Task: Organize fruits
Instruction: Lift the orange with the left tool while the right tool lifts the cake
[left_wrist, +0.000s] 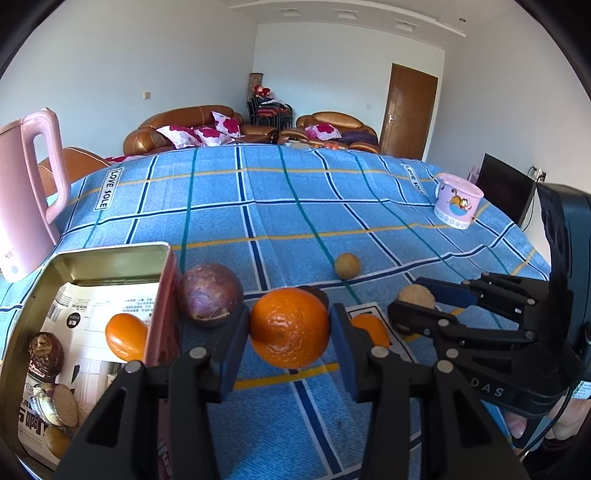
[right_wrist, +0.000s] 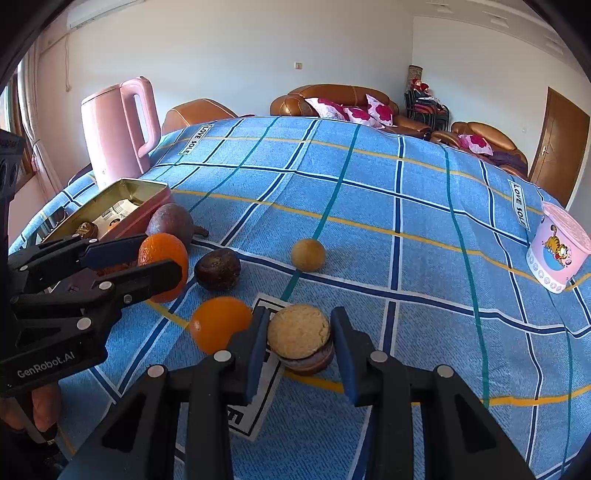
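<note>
My left gripper is shut on an orange, held above the blue checked cloth, right of the pink tin. The tin holds a small orange and wrapped snacks. A purple passion fruit lies against the tin's side. My right gripper stands around a sandwich biscuit that rests on the cloth; its pads are close beside the biscuit. Another orange, a dark fruit and a small tan fruit lie on the cloth. The left gripper also shows in the right wrist view.
A pink kettle stands behind the tin at the left. A pink cartoon cup stands at the far right of the table. Sofas and a door lie beyond the table edge.
</note>
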